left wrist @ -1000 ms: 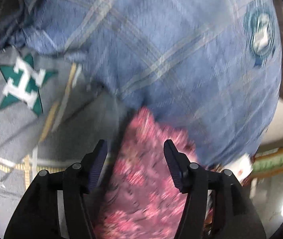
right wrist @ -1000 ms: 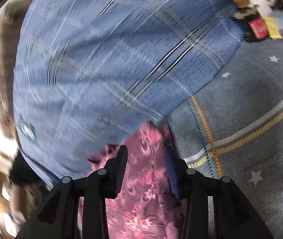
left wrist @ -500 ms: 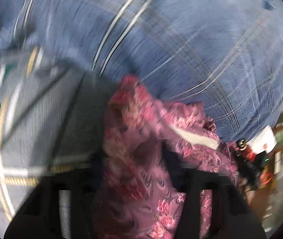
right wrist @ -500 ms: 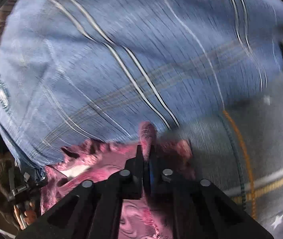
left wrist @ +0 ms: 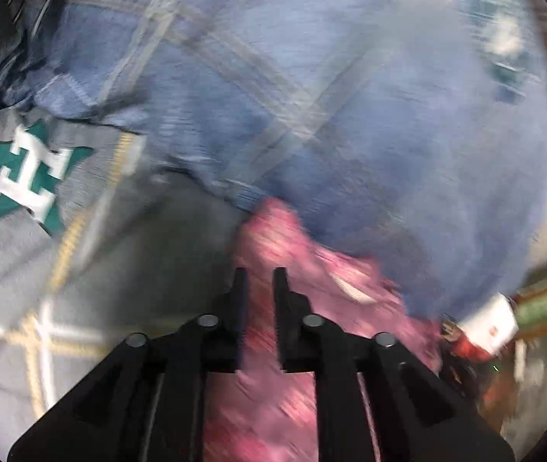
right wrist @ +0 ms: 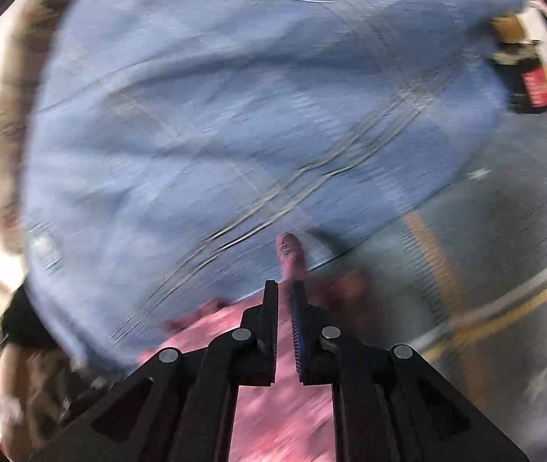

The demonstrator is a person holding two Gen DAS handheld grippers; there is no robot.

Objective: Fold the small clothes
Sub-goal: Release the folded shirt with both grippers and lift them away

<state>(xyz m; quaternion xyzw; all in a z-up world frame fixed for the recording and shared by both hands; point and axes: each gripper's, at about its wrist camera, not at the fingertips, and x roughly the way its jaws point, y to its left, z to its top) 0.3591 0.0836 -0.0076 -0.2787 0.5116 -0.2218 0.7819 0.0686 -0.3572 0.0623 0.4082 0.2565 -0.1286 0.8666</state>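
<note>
left wrist: jaws opening, pink garment (left wrist: 323, 273) between | right wrist: jaws opening, apparently pinching fold

A second ago both grippers stood wide open over the pink flowered cloth (left wrist: 335, 281). Now the left gripper (left wrist: 260, 273) has a narrow gap with the cloth between its fingers, its jaws opening slightly after a tighter squeeze half a second back. The right gripper (right wrist: 285, 288) is nearly closed on a pinched fold of the same cloth (right wrist: 290, 254) that sticks up past its tips, and its jaws are also easing open a little. The cloth, which lay flat under the left gripper at first, is now bunched up against the blue checked blanket (left wrist: 311, 96). The green star patch (left wrist: 29, 177), swept toward the picture's edge half a second ago, sits in full sight again.
</note>
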